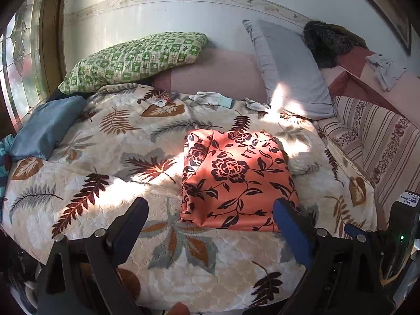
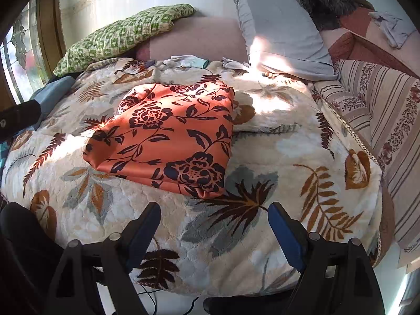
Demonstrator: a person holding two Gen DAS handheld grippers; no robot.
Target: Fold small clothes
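Note:
An orange garment with dark flower print [image 1: 236, 178] lies folded into a rough rectangle on the leaf-patterned blanket [image 1: 105, 157]. It also shows in the right wrist view [image 2: 168, 136], left of centre. My left gripper [image 1: 212, 208] is open and empty, just in front of the garment's near edge. My right gripper [image 2: 215, 212] is open and empty, above the blanket [image 2: 288, 157] in front of the garment's near right corner. Neither gripper touches the cloth.
A green patterned pillow [image 1: 136, 57] and a grey pillow [image 1: 288, 71] lie at the back by the wall. White gloves [image 1: 210, 97] lie near them. A blue cushion [image 1: 44, 128] sits at left, a striped cushion [image 1: 380, 141] at right.

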